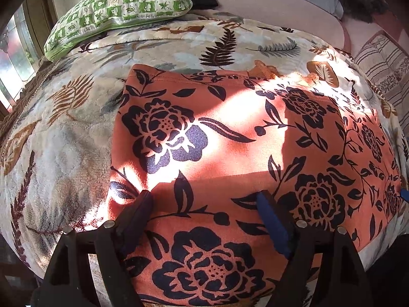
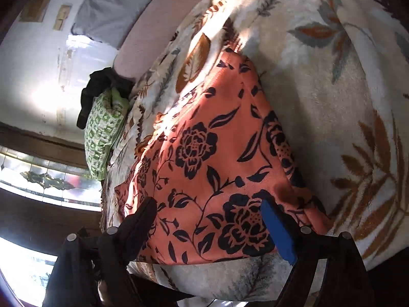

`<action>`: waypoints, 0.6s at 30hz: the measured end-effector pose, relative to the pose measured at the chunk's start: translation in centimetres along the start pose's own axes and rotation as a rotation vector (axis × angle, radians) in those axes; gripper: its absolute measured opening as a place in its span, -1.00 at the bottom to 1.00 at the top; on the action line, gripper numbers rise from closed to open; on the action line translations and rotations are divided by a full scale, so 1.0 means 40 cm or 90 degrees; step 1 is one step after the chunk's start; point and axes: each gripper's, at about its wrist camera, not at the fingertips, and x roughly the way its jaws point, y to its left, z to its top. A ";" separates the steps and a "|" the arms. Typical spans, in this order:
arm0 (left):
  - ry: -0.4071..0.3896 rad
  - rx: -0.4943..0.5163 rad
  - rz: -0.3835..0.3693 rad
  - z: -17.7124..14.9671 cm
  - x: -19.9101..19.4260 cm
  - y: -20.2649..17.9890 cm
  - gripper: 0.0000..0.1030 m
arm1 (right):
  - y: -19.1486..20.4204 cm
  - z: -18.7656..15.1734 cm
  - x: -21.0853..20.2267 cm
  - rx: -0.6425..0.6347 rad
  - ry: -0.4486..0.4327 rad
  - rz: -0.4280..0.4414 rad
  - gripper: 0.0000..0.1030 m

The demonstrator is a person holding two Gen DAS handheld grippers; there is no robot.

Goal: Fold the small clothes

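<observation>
Orange garment (image 1: pixel 230 140) — black flowers; cream blanket (image 1: pixel 64 133) — brown leaves.

— How many pieces of clothing are laid out?
— One orange flowered cloth (image 1: pixel 230 138), plus one dark garment (image 2: pixel 97 89) bunched at the head of the bed.
— Pillows?
— One green checked pillow (image 1: pixel 120 7). There's also one striped cushion (image 1: pixel 381 64) off to the side.
— Blankets?
— One leaf-print blanket (image 1: pixel 64 138) under everything.
— And the grippers?
— Two: the left gripper (image 1: pixel 204 199) and the right gripper (image 2: pixel 207 207), each with two fingers, one black and one with a blue pad.
— Windows?
— One patterned glass window (image 2: pixel 48 179).
</observation>
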 end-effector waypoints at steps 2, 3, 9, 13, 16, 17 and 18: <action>-0.004 0.000 0.005 -0.002 0.001 -0.004 0.66 | -0.013 -0.021 0.003 -0.003 0.009 -0.004 0.70; -0.004 0.001 0.007 -0.001 0.001 -0.006 0.67 | -0.043 -0.027 0.016 0.011 0.019 -0.036 0.70; -0.021 -0.045 -0.013 0.004 -0.050 0.006 0.66 | -0.108 -0.098 -0.086 0.103 -0.077 0.004 0.68; -0.050 -0.072 -0.042 0.002 -0.079 -0.017 0.66 | -0.154 -0.140 -0.069 0.154 -0.063 0.025 0.68; -0.041 -0.049 -0.041 -0.001 -0.070 -0.056 0.66 | -0.186 -0.124 -0.043 0.196 -0.068 0.041 0.70; -0.036 -0.039 -0.039 -0.005 -0.062 -0.068 0.66 | -0.184 -0.118 -0.030 0.205 -0.077 0.042 0.70; -0.029 -0.031 -0.036 -0.009 -0.053 -0.080 0.66 | -0.181 -0.109 -0.026 0.213 -0.088 0.047 0.70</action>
